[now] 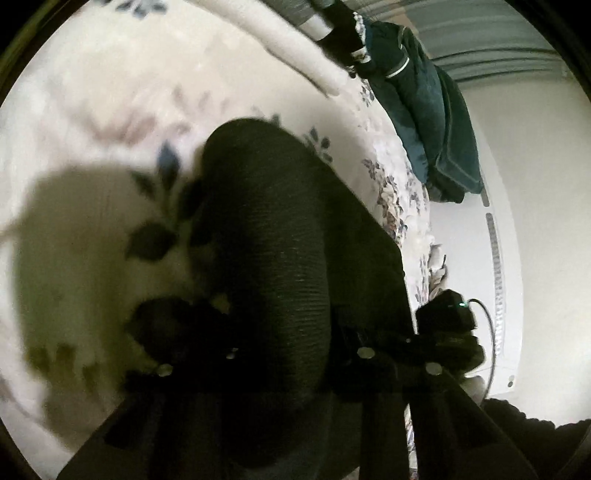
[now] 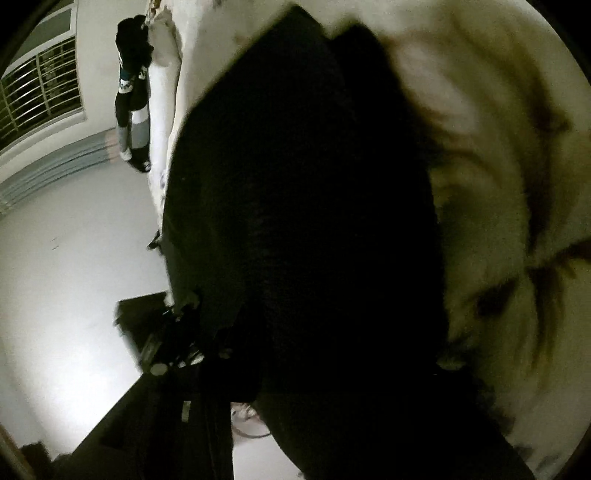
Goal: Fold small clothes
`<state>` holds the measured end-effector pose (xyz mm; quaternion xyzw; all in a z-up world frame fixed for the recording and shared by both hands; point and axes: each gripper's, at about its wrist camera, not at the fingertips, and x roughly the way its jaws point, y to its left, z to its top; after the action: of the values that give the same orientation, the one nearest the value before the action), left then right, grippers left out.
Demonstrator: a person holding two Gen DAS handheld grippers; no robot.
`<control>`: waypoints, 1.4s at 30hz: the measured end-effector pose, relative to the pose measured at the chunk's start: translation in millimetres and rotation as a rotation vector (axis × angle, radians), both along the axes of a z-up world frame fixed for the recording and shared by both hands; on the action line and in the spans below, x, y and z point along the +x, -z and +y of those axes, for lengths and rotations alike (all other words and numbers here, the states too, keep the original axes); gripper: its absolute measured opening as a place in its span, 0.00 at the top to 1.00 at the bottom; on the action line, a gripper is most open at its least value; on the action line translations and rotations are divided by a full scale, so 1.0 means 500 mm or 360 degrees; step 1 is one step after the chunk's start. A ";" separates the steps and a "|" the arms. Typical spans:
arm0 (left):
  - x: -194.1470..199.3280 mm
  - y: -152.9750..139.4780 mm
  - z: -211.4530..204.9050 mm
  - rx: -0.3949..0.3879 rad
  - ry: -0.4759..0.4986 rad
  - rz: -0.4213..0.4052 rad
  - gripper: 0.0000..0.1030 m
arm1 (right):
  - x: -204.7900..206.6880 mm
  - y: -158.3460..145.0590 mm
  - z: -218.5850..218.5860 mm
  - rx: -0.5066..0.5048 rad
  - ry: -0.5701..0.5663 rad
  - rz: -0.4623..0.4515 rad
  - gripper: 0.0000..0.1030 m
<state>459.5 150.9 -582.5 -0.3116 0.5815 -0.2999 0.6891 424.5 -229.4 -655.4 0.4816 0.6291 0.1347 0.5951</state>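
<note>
Left gripper (image 1: 295, 354): black body, round silver screws. Right gripper (image 2: 207, 354): black, silver screw. Second unit lower right: black, thin cable.

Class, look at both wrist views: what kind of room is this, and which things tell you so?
Most likely a bedroom. The work surface looks like a bed with a floral sheet, a heap of dark clothes lies at its far edge, and a barred window is set in a plain wall.

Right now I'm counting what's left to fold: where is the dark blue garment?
In the left wrist view the dark blue garment lies bunched at the upper right, on the far edge of the floral bedspread, beside a black-and-white garment.
</note>
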 end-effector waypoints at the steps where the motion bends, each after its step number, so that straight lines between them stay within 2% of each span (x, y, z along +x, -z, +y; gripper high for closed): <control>1: 0.007 -0.016 0.001 0.0011 0.0007 -0.0008 0.80 | 0.003 -0.023 0.006 -0.0014 0.0001 -0.0009 0.77; 6: 0.077 -0.111 0.020 0.0061 0.0023 -0.0062 0.81 | 0.057 -0.135 0.036 -0.0014 -0.0043 -0.0094 0.79; 8: 0.115 -0.151 0.033 0.0070 0.0010 -0.0099 0.81 | 0.114 -0.188 0.049 0.0004 -0.0059 -0.0156 0.79; 13: 0.287 -0.263 0.080 0.0079 -0.0092 -0.0235 0.81 | 0.311 -0.310 0.089 -0.0035 -0.0120 -0.0329 0.79; 17: 0.453 -0.307 0.110 0.0071 -0.0190 -0.0318 0.81 | 0.510 -0.371 0.122 -0.0052 -0.0163 -0.0441 0.79; 22: 0.641 -0.295 0.130 0.0100 -0.0246 -0.0361 0.81 | 0.734 -0.374 0.151 -0.0081 -0.0208 -0.0489 0.79; 27: 0.791 -0.219 0.140 0.0220 -0.0202 -0.0278 0.79 | 0.902 -0.322 0.173 -0.0194 -0.0257 -0.0456 0.79; 30: 0.839 -0.169 0.129 0.0392 -0.0136 -0.0204 0.71 | 0.945 -0.292 0.174 -0.0300 -0.0294 -0.0418 0.79; 31: 0.846 -0.157 0.127 0.0424 -0.0113 -0.0176 0.65 | 0.950 -0.288 0.175 -0.0322 -0.0301 -0.0407 0.79; 32: 0.850 -0.152 0.126 0.0437 -0.0104 -0.0165 0.55 | 0.958 -0.289 0.182 -0.0357 -0.0314 -0.0404 0.78; 34: 0.851 -0.160 0.127 0.0546 -0.0103 -0.0175 0.41 | 0.948 -0.296 0.186 -0.0472 -0.0354 -0.0389 0.69; 36: 0.837 -0.178 0.139 0.0583 -0.0144 -0.0221 0.40 | 0.909 -0.311 0.181 -0.0651 -0.0418 -0.0362 0.52; 37: 0.829 -0.185 0.145 0.0605 -0.0175 -0.0228 0.36 | 0.890 -0.314 0.169 -0.0747 -0.0444 -0.0351 0.48; 38: 0.823 -0.191 0.152 0.0633 -0.0211 -0.0239 0.28 | 0.863 -0.316 0.159 -0.0820 -0.0460 -0.0357 0.46; 39: 0.808 -0.204 0.159 0.0666 -0.0246 -0.0271 0.24 | 0.841 -0.324 0.158 -0.0906 -0.0467 -0.0346 0.41; 41: 0.776 -0.221 0.160 0.0778 -0.0306 -0.0331 0.02 | 0.815 -0.333 0.177 -0.1084 -0.0481 -0.0326 0.39; 42: 0.762 -0.228 0.159 0.0815 -0.0319 -0.0352 0.00 | 0.798 -0.338 0.176 -0.1203 -0.0491 -0.0311 0.35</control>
<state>840.3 230.2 -468.6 -0.1488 0.5259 -0.1062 0.8307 823.4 -141.2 -486.5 0.1146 0.6395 0.0271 0.7597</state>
